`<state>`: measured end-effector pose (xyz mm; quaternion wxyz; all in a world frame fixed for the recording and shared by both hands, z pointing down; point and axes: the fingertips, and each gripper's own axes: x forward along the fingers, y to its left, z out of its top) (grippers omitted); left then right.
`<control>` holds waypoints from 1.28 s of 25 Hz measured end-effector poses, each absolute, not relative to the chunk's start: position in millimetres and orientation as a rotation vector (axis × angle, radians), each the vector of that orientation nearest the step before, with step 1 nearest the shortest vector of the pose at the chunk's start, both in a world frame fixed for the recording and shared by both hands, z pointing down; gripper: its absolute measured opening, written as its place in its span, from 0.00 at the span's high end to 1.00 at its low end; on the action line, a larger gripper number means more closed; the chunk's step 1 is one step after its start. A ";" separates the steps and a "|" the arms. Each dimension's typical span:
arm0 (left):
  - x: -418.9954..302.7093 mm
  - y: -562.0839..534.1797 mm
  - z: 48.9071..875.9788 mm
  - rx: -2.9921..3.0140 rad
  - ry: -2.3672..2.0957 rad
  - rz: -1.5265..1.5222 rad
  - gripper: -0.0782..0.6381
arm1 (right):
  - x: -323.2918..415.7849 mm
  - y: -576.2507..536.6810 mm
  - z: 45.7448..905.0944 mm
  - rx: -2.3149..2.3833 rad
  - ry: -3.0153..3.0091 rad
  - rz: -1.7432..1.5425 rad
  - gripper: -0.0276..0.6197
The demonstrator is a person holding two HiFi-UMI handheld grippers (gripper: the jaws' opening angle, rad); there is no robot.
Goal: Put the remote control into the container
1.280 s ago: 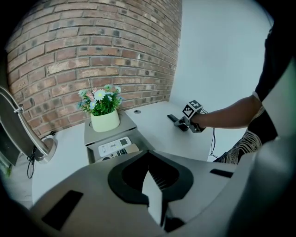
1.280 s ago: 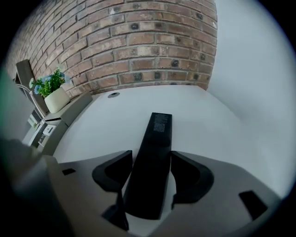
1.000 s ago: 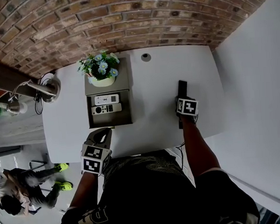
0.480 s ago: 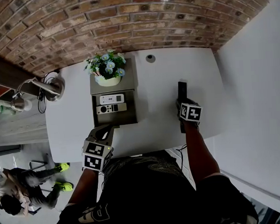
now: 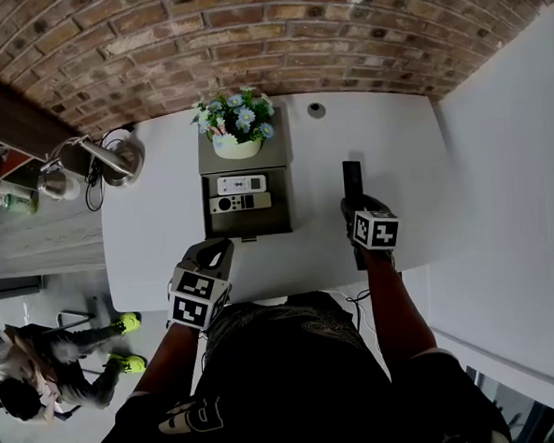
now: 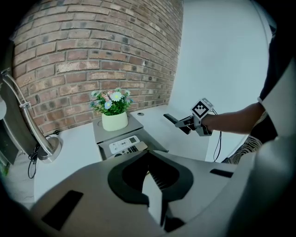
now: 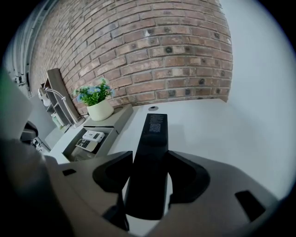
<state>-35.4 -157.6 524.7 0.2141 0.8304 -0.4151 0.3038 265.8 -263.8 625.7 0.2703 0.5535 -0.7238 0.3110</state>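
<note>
1. Two grippers are seen at the near edge of one white table (image 5: 152, 238). The left gripper (image 5: 215, 251) is held over that edge in front of the container, with its jaws pressed together and nothing between them.
2. The right gripper (image 7: 149, 181) is held well to the right of the container, and its jaws are pinched on the sides of a black remote (image 7: 155, 132).
3. Three remotes are counted in all: the black one in the right gripper and two light ones in the container.
4. The black remote is held over the table, right of the container and apart from it. Its long axis runs away from the person towards the brick wall (image 5: 247, 40), and its far end sticks out well beyond the jaws. It looks roughly level; whether it touches the table cannot be told.
5. One grey container (image 5: 250, 225) is seen near the middle of the table. In its open recess a white remote (image 5: 241, 184) and a grey remote (image 5: 239, 203) are laid side by side, both crosswise, the white one farther off.
6. One pot of flowers (image 5: 236, 149) is stood on the container's flat far part.
</note>
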 end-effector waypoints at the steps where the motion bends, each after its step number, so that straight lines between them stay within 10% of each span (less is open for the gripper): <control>1: -38.1 -156.1 524.2 2.308 -1.151 0.835 0.88 | 256.2 -260.7 624.3 1.468 -1.968 0.828 0.59; 32: -195.7 -98.0 519.0 2.041 -1.486 0.638 0.88 | -29.5 -207.4 670.1 -0.208 -1.841 -0.122 0.58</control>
